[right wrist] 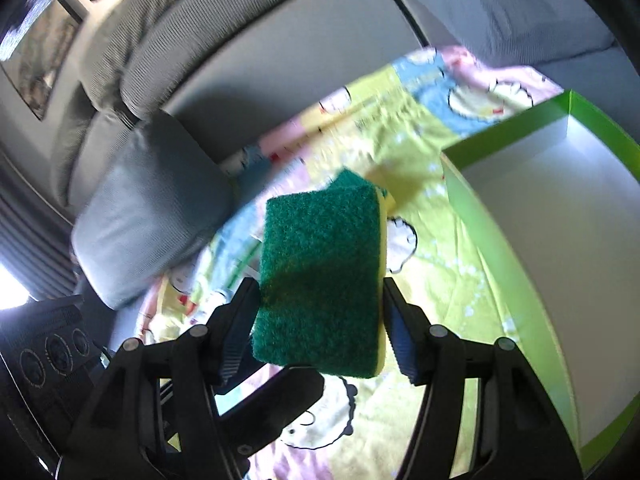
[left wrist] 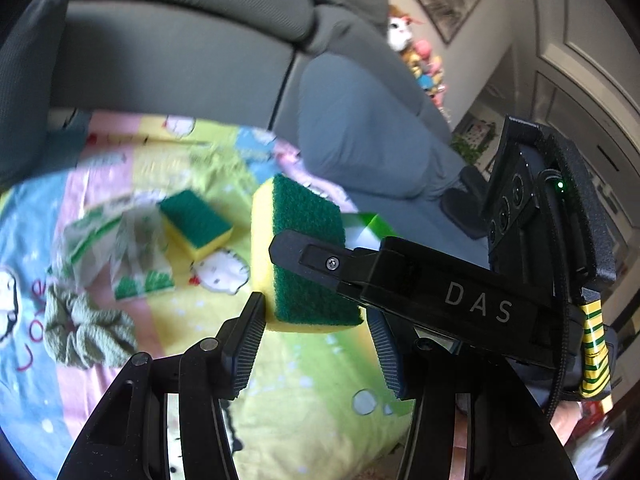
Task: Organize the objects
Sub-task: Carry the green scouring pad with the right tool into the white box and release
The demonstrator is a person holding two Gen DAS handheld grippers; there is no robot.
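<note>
My right hand-held gripper (right wrist: pixel 320 312) pinches the sponge (right wrist: pixel 320 280) across its short sides, long axis running away from me, with the green box (right wrist: pixel 500 136) lying just ahead to its right.

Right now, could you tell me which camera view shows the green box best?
The right wrist view: the green box fills its right side, open, white inside and empty. The left wrist view shows only a green-and-white sliver behind the held sponge.
</note>
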